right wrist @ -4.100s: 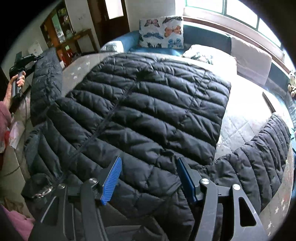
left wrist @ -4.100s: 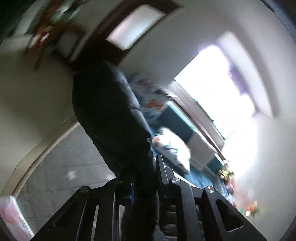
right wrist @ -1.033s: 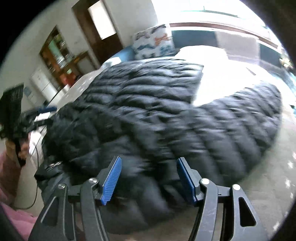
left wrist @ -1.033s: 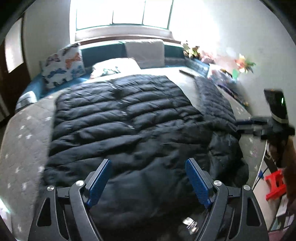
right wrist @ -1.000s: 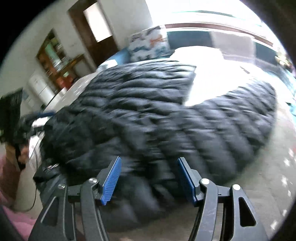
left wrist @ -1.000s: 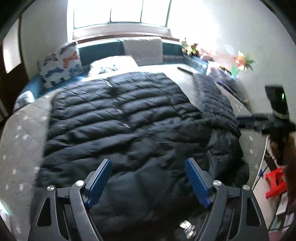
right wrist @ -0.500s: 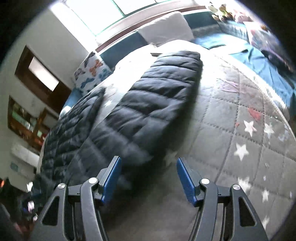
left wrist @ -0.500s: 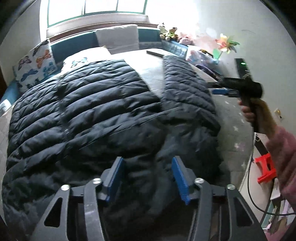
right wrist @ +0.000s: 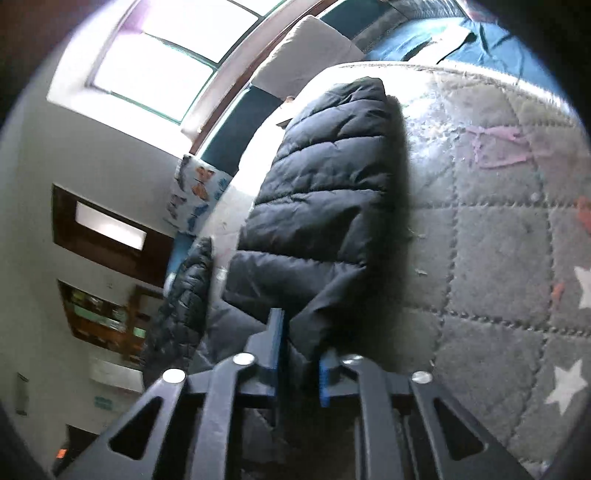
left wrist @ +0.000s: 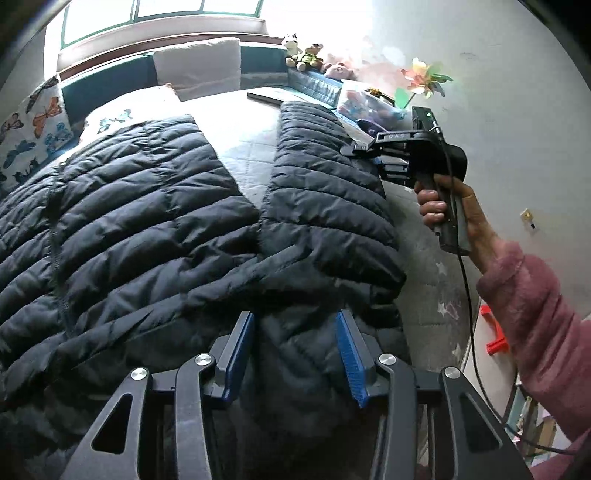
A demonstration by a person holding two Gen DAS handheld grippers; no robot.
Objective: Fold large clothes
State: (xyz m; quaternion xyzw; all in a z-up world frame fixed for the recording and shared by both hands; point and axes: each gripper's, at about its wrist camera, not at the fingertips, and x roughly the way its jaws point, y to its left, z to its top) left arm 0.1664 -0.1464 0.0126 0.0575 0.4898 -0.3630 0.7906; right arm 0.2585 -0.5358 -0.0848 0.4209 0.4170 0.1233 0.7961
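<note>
Black jacket sleeve (right wrist: 317, 206) hides right gripper (right wrist: 299, 354) fingertips pinching it.

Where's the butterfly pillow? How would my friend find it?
Start at the big window above the bed. Drop to the cushions beneath it and go to the far left end. The butterfly pillow is white with orange and blue butterflies; the cushion beside it is plain.

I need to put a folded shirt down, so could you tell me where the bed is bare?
Bare quilt shows in the wedge between the jacket body and its sleeve, and right of the sleeve. The pinwheel corner is cluttered.
</note>
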